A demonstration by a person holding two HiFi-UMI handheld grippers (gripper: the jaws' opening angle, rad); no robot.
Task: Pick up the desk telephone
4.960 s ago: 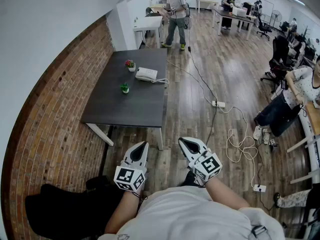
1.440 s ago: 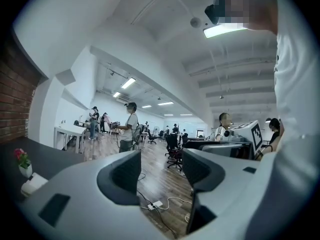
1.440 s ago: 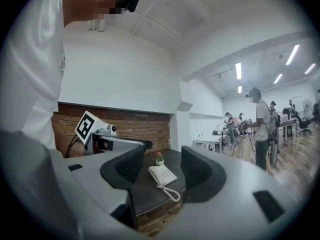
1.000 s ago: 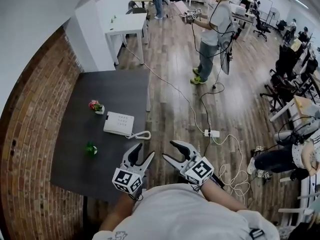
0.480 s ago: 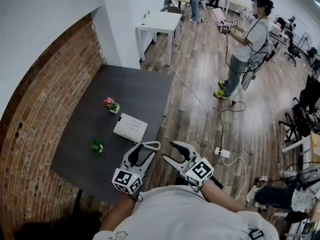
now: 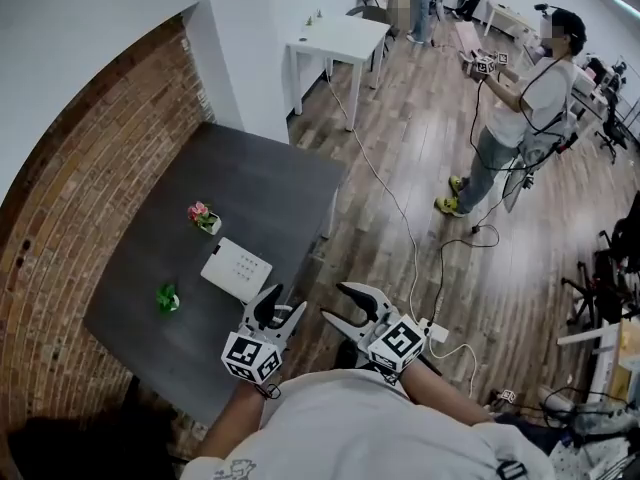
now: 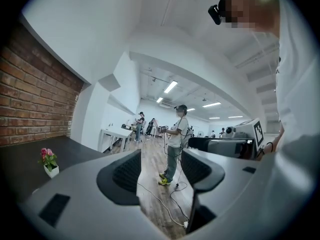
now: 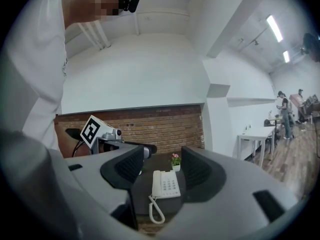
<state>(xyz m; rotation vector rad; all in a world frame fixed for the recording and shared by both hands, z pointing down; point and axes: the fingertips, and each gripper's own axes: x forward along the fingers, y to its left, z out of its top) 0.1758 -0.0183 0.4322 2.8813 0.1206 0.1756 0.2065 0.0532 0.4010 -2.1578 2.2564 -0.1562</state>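
The white desk telephone (image 6: 236,270) lies flat on the dark table (image 6: 260,188), near its right edge. In the right gripper view the telephone (image 8: 166,184) shows beyond the jaws, its coiled cord (image 8: 156,211) hanging over the table edge. My left gripper (image 6: 280,308) hovers open just short of the phone, with nothing between its fingers. My right gripper (image 6: 333,303) is open too, beside the table edge over the floor. The left gripper (image 7: 160,169) faces across the room, and the phone is out of its view. The right gripper (image 8: 162,161) is aimed at the phone.
A pink flower pot (image 6: 203,216) and a small green plant (image 6: 166,297) stand on the table left of the phone. A brick wall (image 6: 80,208) backs the table. A cable (image 6: 395,203) and power strip (image 6: 437,331) lie on the wood floor. A person (image 6: 520,98) stands at right.
I have come nearer the table and turned; the phone now sits just ahead of my left gripper. Both grippers stay open and empty.
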